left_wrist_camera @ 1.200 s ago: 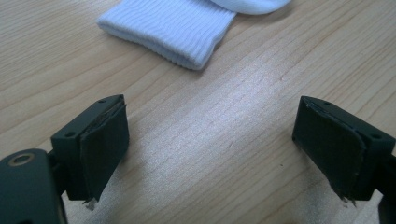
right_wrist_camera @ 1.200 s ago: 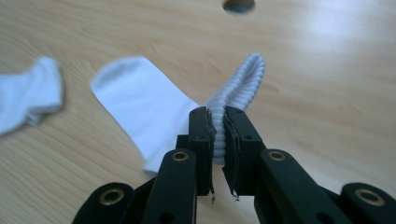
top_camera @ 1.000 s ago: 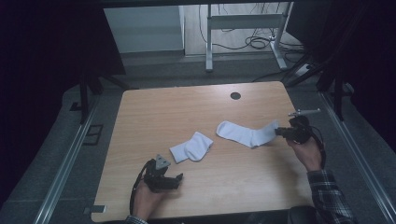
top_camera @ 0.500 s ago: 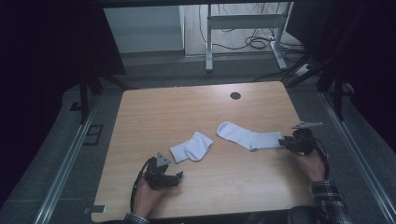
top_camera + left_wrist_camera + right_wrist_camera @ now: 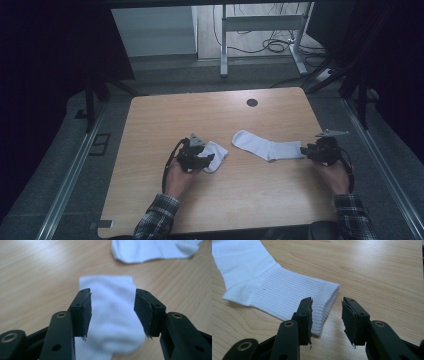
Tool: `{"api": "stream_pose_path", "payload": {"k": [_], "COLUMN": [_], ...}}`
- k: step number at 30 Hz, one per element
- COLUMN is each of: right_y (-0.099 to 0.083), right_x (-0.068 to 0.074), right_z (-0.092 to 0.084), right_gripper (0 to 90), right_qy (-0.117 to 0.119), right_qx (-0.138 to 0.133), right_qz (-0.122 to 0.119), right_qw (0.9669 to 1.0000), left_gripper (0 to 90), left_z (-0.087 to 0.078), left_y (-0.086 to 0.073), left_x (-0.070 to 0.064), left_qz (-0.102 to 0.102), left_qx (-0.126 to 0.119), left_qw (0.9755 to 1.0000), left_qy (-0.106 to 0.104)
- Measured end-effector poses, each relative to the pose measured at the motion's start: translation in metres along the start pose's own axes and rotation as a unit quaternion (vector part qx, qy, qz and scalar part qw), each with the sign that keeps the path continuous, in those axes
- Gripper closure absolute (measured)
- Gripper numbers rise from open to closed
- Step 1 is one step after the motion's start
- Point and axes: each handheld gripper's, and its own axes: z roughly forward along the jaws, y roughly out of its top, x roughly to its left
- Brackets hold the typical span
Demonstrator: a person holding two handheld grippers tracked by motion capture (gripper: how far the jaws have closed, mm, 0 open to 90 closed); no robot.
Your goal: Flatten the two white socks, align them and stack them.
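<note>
Now, your left gripper (image 5: 202,161) over folded sock (image 5: 214,155) at table (image 5: 165,115) mid-left, jaws just closing, half open w/ sock between, not pinched, right gripper (image 5: 325,315) jaws just opening, part open, empty, beside long sock (image 5: 267,147) cuff, ribbing clear in right gripper view, long axis left-right in high view, cuff toward right gripper.

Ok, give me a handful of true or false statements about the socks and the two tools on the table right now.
1. Two white socks lie on the wooden table. True: a folded sock and a long sock.
2. The left tool is over the folded sock, jaws apart. True.
3. The right tool clamps the long sock's toe. False: its jaws are open at the ribbed cuff.
4. The socks overlap. False: bare wood separates them.
5. The long sock is black. False: white.
</note>
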Motion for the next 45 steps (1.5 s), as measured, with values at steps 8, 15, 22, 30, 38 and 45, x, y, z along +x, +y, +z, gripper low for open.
{"api": "stream_pose_path", "payload": {"k": [8, 15, 22, 30, 38, 45], "right_y": [0.001, 0.000, -0.001, -0.001, -0.004, -0.002], "right_x": [0.002, 0.004, 0.002, 0.005, 0.008, 0.010], "right_z": [0.000, 0.001, 0.000, 0.005, 0.016, 0.015], "right_gripper": [58.5, 63.1, 68.0, 63.7, 66.2, 82.4], "right_qy": [0.003, 0.003, 0.004, -0.001, 0.009, 0.024], "right_qx": [0.005, 0.009, 0.008, 0.013, 0.037, 0.045], "right_qz": [-0.005, -0.009, -0.007, -0.016, -0.016, -0.004], "right_qw": [1.0000, 0.9999, 0.9999, 0.9998, 0.9992, 0.9987], "left_gripper": [63.2, 66.8, 67.8, 67.6, 75.3, 86.4], "left_z": [0.033, 0.067, 0.096, 0.114, 0.124, 0.123], "left_y": [0.039, 0.063, 0.071, 0.071, 0.069, 0.070], "left_x": [-0.008, -0.016, -0.013, -0.006, -0.009, -0.012], "left_qz": [0.021, 0.034, 0.018, 0.001, 0.005, 0.007], "left_qx": [0.002, 0.020, 0.033, 0.040, 0.060, 0.066], "left_qw": [0.9996, 0.9991, 0.9993, 0.9992, 0.9982, 0.9977], "left_qy": [-0.018, -0.017, -0.007, 0.001, -0.010, -0.016]}}
